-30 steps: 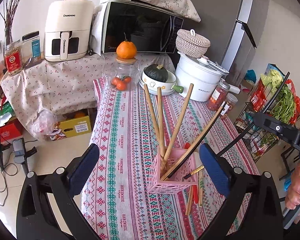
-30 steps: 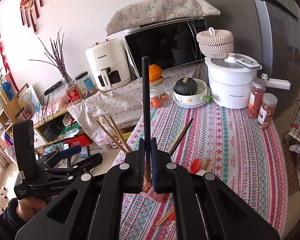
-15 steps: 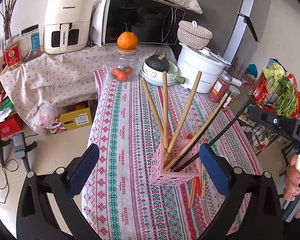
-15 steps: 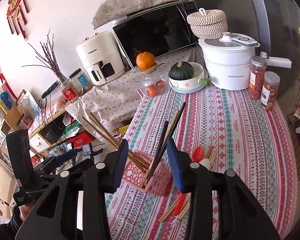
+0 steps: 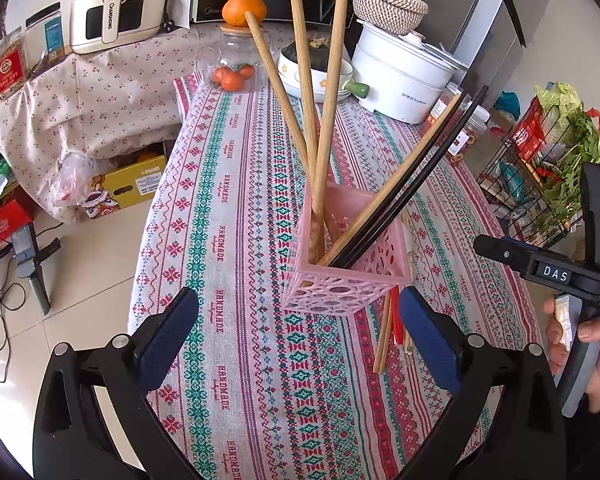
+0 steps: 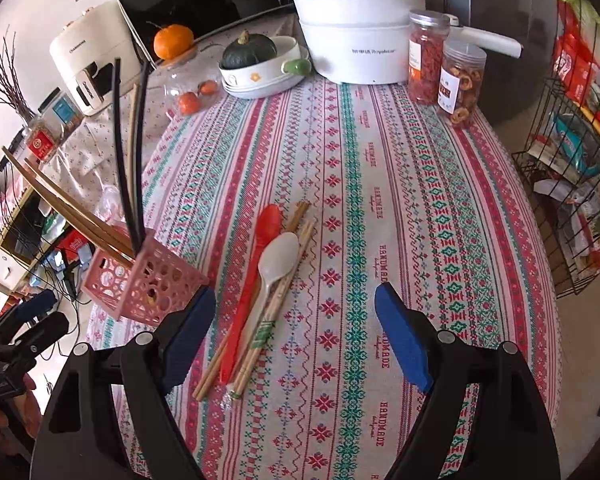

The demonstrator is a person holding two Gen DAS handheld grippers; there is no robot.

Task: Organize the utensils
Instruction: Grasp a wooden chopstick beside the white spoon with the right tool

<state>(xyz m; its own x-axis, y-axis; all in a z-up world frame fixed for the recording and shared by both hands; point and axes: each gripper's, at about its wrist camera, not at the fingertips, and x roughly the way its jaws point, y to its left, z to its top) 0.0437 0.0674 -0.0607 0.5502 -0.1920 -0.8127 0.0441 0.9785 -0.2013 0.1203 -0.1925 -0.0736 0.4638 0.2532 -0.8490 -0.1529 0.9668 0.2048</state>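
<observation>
A pink perforated basket (image 5: 340, 280) stands on the patterned tablecloth (image 5: 228, 240) and holds several wooden chopsticks (image 5: 320, 112) and two black chopsticks (image 5: 432, 160). It also shows in the right wrist view (image 6: 148, 280). My left gripper (image 5: 296, 332) is open and empty, just in front of the basket. My right gripper (image 6: 294, 336) is open and empty above the cloth. A red spoon (image 6: 256, 264), a white spoon (image 6: 278, 260) and several loose wooden chopsticks (image 6: 268, 312) lie on the cloth beside the basket.
At the table's far end stand a white pot (image 6: 356, 40), two snack jars (image 6: 444, 68), a bowl with a green squash (image 6: 260, 64) and a glass jar with an orange on it (image 5: 236, 52). A wire rack of vegetables (image 5: 548, 168) stands to the right.
My right gripper let go of the black chopstick, which now stands in the basket, and opened wide and swung toward the loose utensils. My left gripper moved closer to the basket.
</observation>
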